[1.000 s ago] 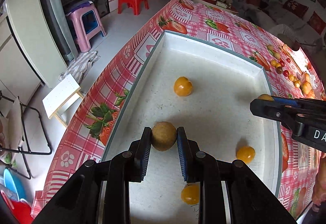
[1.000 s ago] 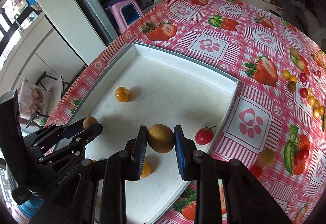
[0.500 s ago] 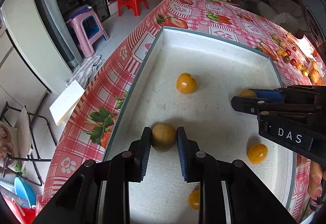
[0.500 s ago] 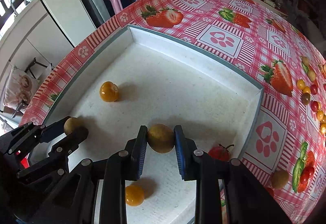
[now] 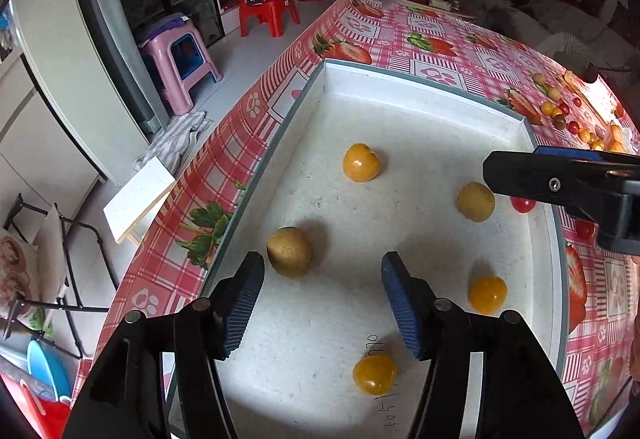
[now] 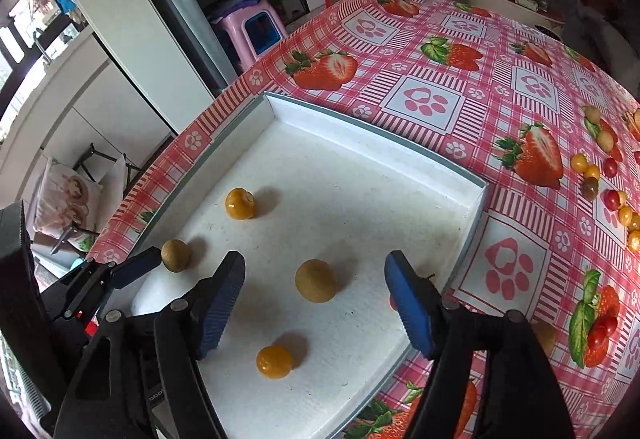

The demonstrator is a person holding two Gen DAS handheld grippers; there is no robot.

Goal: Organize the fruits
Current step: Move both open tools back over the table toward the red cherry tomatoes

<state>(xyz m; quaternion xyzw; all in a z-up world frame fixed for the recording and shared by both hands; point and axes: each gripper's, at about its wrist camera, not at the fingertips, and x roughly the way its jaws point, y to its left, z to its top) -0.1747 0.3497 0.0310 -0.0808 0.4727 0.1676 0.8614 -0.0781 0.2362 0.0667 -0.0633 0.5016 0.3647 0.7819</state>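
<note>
Gaping wide after letting go, the left hand-held gripper (image 5: 322, 303) and right hand-held gripper (image 6: 314, 305) each hold nothing, a brown fruit (image 5: 289, 252) (image 6: 316, 280) now lying just ahead of each in the tray (image 5: 420, 87), so both drops look finished.

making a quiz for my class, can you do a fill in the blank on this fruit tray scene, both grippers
1. Both the left gripper and the right gripper have their jaws ____.
2. The brown fruit ahead of the right gripper rests on the floor of the white ____.
3. The number of orange fruits in the tray in the left wrist view is ____.
4. The tablecloth is printed with paw marks and ____.

Missing words: open; tray; three; strawberries
</note>
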